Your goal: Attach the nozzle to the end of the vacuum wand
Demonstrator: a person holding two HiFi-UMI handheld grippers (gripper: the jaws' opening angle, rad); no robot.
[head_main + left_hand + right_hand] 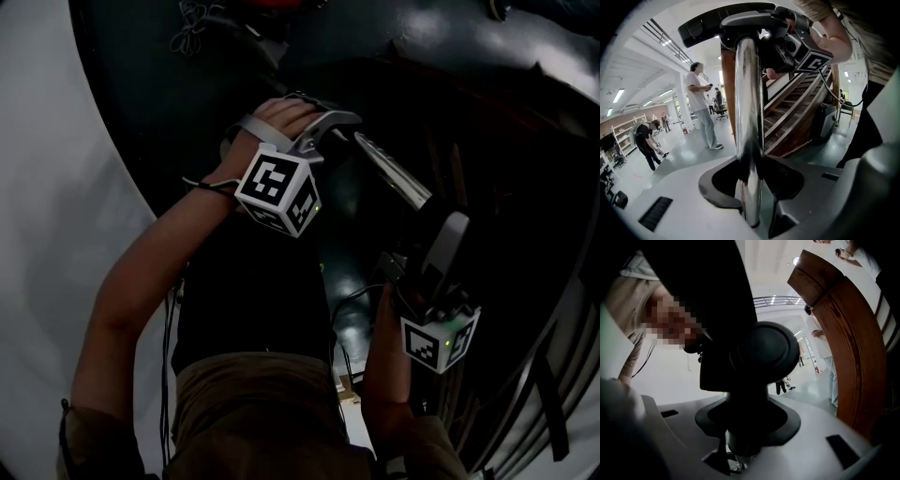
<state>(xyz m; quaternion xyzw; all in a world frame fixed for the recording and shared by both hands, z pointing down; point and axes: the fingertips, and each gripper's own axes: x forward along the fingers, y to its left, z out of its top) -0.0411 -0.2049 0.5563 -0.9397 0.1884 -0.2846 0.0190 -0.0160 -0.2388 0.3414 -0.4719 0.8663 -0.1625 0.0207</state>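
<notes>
Hall beside wooden staircase [797,117]: left gripper [752,211] jaws clamp chrome wand [749,117]; right gripper [740,441] jaws clamp black nozzle [764,352], presumably steadying both for joining.

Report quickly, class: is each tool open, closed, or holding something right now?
Left tool: closed on the shiny chrome metal vacuum wand.
Right tool: closed on the black plastic nozzle.

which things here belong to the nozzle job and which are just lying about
Job: vacuum wand, held in left gripper; nozzle, held in right gripper.
Just around: wooden staircase; standing person.
</notes>
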